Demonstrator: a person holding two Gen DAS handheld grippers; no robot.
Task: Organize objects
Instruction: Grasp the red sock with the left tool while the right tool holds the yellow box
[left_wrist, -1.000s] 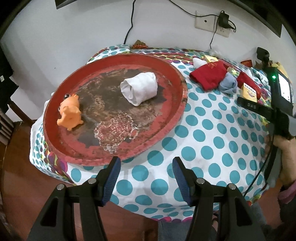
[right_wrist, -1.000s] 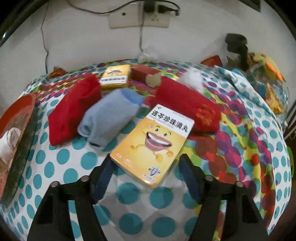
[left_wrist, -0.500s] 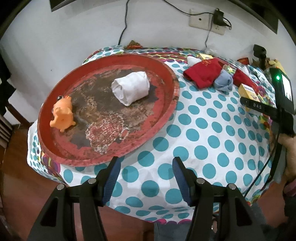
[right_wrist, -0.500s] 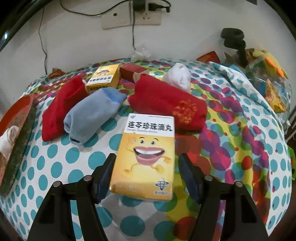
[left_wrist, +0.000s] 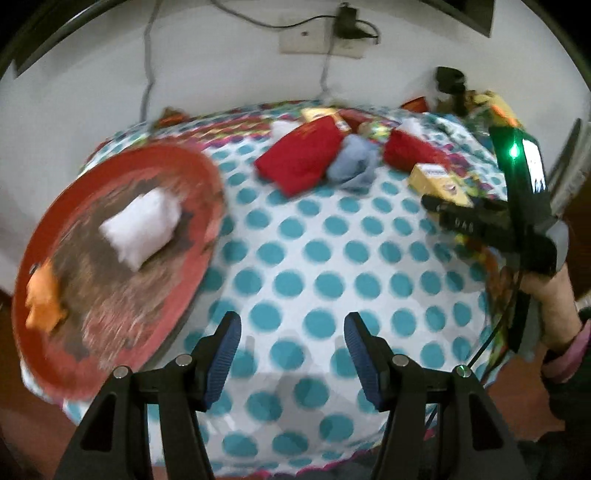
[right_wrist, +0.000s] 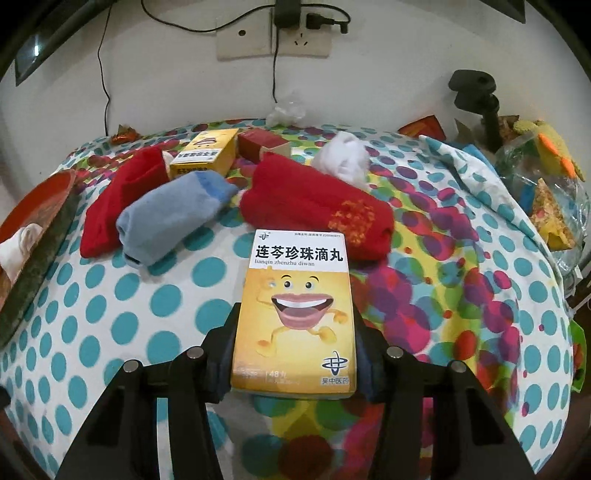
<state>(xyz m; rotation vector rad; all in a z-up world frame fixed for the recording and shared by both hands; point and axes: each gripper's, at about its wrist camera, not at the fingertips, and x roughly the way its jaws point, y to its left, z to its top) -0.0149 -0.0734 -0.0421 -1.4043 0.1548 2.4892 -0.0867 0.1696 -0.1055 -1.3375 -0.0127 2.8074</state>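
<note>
Polka-dot tablecloth (right_wrist: 92, 295) beside the red tray (left_wrist: 207, 177) keeps socks unsorted, while the right gripper (right_wrist: 295, 354), jaws just closing, clamps the yellow box (right_wrist: 295, 314); left gripper (left_wrist: 291, 354) gapes empty.

Black grippers (blue pads (left_wrist: 225, 354)), pink sleeve (left_wrist: 570, 356)

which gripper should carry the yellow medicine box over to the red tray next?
Right, probably. The right gripper has just been closing and its jaws now flank the yellow medicine box. The left gripper is open above bare tablecloth.
</note>
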